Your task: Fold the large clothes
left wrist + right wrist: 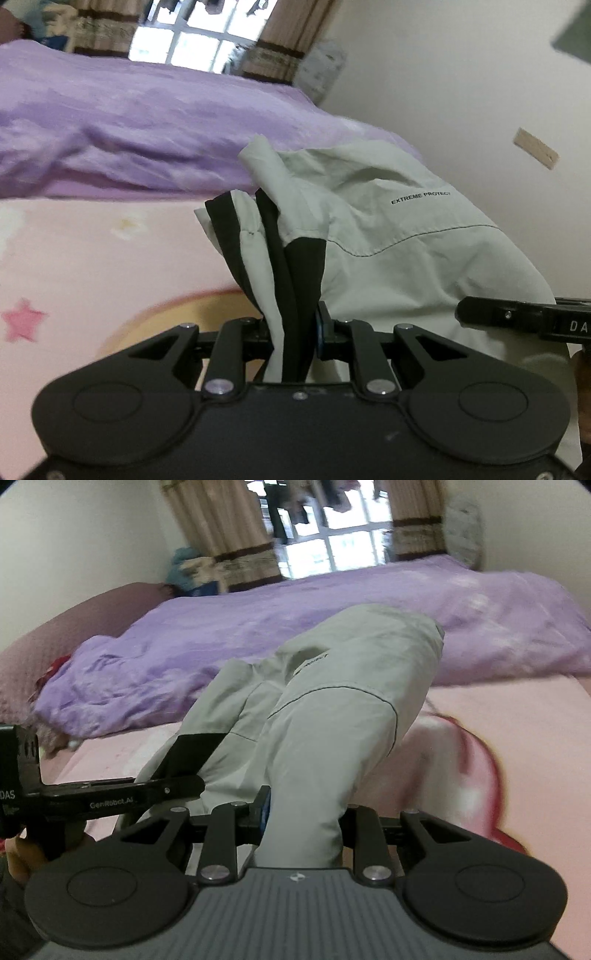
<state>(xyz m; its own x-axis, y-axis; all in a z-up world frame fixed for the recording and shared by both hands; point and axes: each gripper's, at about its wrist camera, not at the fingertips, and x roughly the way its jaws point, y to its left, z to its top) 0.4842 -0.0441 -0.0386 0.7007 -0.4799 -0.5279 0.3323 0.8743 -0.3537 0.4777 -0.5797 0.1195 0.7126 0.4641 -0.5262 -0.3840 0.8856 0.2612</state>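
One pale grey jacket (388,229), pinched at two places and raised above the pink bed sheet (92,258).

The jacket hangs bunched between the two grippers, its black trim and a line of printed lettering showing in the left wrist view, its lower folds trailing toward the sheet. The left gripper (295,332) has its fingers drawn narrow on a gathered fold of black-edged cloth; the right gripper (303,812) is clamped on a thicker roll of grey fabric (314,738), its fingers a little further apart. The two grippers sit close side by side, each visible in the other's view. One purple blanket (258,635) lies heaped across the far part of the bed, its near edge just beyond the jacket; bare pink sheet spreads out on both sides. One window (332,535) with two curtains stands behind.
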